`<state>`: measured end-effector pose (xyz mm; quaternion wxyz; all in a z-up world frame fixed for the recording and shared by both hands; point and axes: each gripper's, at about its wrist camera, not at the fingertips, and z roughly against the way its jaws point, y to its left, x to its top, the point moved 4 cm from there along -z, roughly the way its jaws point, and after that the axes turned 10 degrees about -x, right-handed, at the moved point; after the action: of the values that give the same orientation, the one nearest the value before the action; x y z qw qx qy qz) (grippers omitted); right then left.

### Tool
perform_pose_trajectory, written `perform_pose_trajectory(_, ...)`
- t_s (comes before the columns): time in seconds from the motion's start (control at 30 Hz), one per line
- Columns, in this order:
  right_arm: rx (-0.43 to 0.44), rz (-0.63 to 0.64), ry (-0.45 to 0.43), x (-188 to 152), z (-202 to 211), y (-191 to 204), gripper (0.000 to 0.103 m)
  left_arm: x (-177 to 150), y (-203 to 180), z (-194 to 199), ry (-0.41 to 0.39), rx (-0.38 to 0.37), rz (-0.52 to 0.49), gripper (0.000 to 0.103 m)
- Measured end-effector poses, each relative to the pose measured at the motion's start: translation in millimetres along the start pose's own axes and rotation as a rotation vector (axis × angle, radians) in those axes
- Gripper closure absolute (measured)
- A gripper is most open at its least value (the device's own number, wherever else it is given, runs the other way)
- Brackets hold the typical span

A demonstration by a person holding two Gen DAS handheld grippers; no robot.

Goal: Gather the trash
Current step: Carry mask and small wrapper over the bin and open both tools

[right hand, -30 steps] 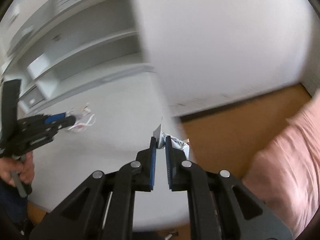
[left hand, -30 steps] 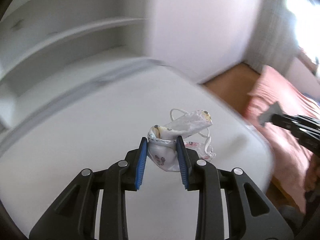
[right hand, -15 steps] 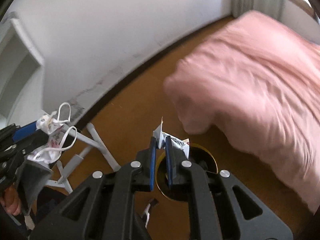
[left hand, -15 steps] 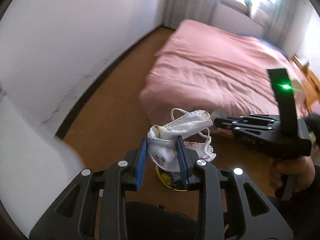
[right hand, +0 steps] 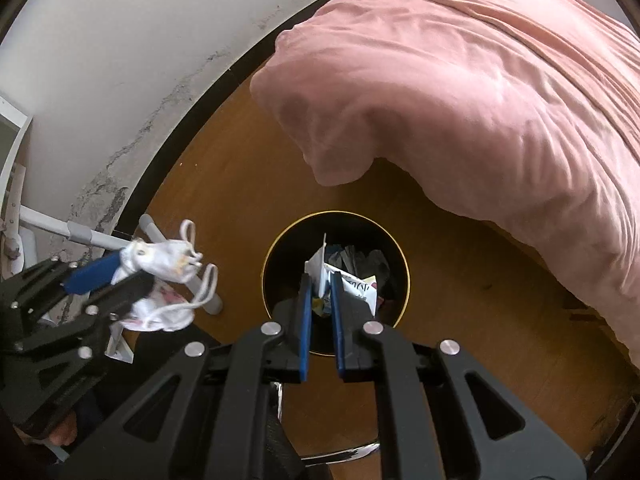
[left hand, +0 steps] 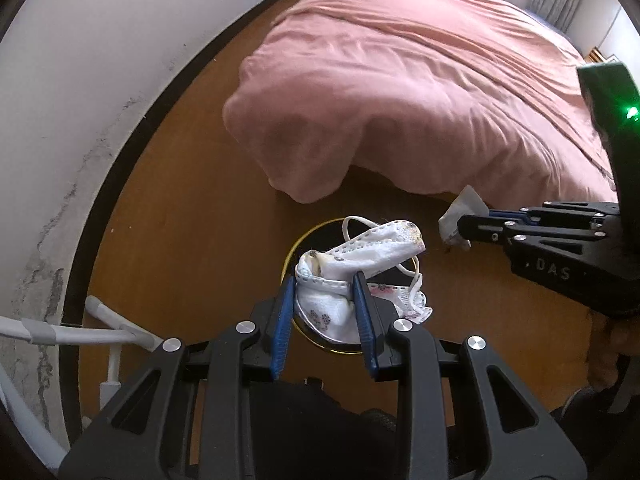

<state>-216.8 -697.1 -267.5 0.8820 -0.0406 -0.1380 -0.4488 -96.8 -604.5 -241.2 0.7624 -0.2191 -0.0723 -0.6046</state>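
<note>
Here the left gripper [left hand: 325, 280] was clenched on a crumpled white face mask [left hand: 360, 258], its blue pads [left hand: 282, 320] pressing the bunched fabric from both sides while the ear loops and a printed flap hung loose to the right. In the left wrist view the mask sat directly in front of the round black trash bin [left hand: 294, 246] with a gold rim, which stood on the brown wooden floor [left hand: 180, 220] near the corner of the bed with a pink cover [left hand: 420, 80].

The right gripper [right hand: 320, 280] was clamped on a scrap of white paper wrapper [right hand: 318, 266], held over the mouth of the bin [right hand: 280, 248]; crumpled dark and printed trash lay inside it. In the right wrist view the left gripper [right hand: 120, 268] and its mask [right hand: 164, 256] were off to the left of the bin, beside white metal table legs [right hand: 80, 234]. A white wall [right hand: 120, 40] with cracked, stained plaster above a dark baseboard [right hand: 168, 152] ran behind.
</note>
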Motion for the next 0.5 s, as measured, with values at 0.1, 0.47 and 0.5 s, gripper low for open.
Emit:
perform_pose_trajectory(0.1, 0.008, -0.001, 0.009, -1.9, 0.7, -0.3, 0.093, -0.9, -2.3, -5.1, 0.012, -0.013, 0.004, 0.074)
perform_pose_trajectory(0.47, 0.017, -0.017, -0.001, 3.5, 4.1, -2.4, 0.091, -1.0, 0.2, -9.7, 0.027, -0.043, 0.032, 0.074)
perform_pose_trajectory(0.5, 0.022, -0.030, -0.008, 4.7, 6.0, -4.0, 0.084, 0.0, 0.0, -11.2, 0.029, -0.045, 0.036, 0.074)
